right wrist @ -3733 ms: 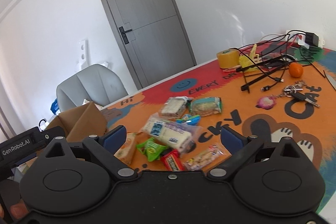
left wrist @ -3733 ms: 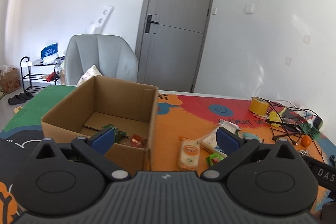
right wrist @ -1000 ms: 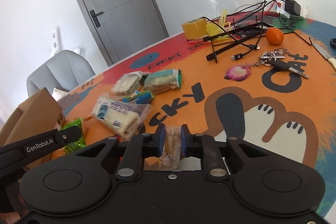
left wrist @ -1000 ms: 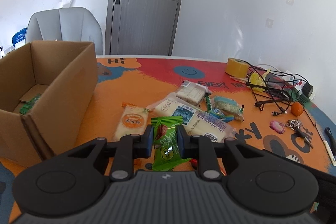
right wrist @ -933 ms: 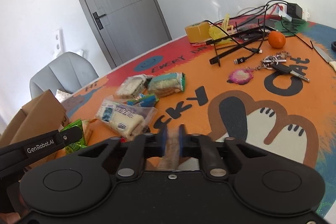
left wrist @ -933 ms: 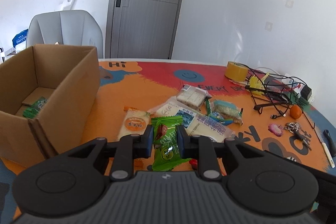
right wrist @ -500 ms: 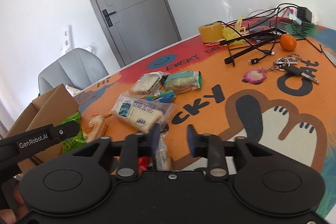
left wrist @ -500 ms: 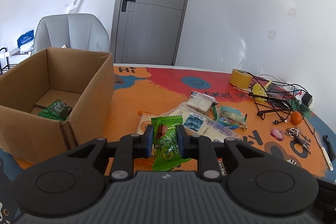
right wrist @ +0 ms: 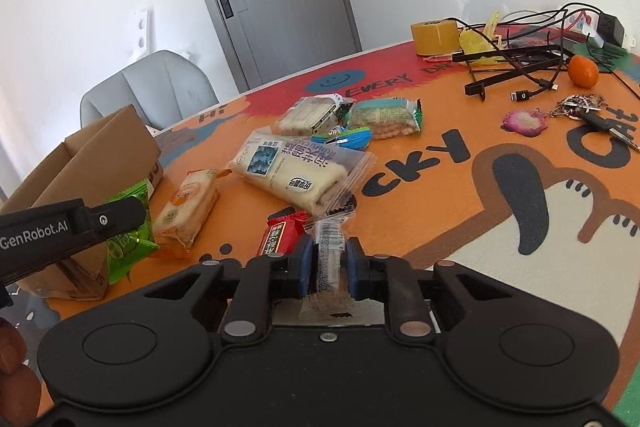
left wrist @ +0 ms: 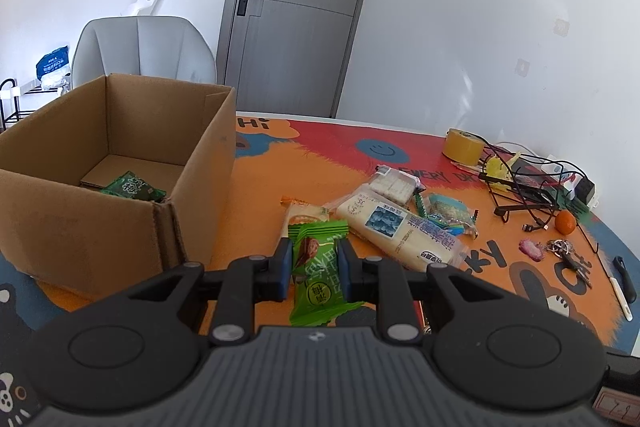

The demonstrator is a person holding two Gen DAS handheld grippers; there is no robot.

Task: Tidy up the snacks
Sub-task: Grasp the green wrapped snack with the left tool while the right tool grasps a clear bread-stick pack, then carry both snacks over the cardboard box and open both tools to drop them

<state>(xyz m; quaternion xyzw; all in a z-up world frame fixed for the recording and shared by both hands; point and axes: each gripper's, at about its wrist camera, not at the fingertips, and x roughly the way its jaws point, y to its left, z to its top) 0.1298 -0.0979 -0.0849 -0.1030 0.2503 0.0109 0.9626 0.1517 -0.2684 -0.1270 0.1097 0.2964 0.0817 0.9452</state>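
Snacks are now clamped in both tongs. A few seconds ago both tongs were wide open with nothing in them. Now the left gripper [left wrist: 313, 269] is closed on a green candy packet [left wrist: 318, 273], and the packet is lifted off the table. The right gripper [right wrist: 327, 263] is closed on a clear wrapped snack bar [right wrist: 329, 259]. Half a second ago its jaws were apart and the bar sat loose between them; now the pads press on it.

The cardboard box [left wrist: 200, 151] looks closer and bigger in the left view than it did one second ago. It sits at the left side of the table mat [left wrist: 280, 163], open at the top. Inside it, on the floor of the box, lies one dark green snack packet [left wrist: 132, 187]. The near wall of the box hides part of the floor.

The other snacks lie in a loose pile on the mat, right of the box. A big white biscuit pack [right wrist: 288, 173] is in the middle. An orange-and-white cake packet [right wrist: 186, 207] lies near the box. A red candy packet [right wrist: 280, 233] lies just beside the right gripper. Farther back are a clear cracker pack [right wrist: 310, 115] and a green-edged cookie pack [right wrist: 384, 117], with a small blue wrapper [right wrist: 346, 139] in front of them.

At the far right are a roll of tape [left wrist: 464, 147], a small orange [left wrist: 565, 221] and some keys [left wrist: 568, 253].
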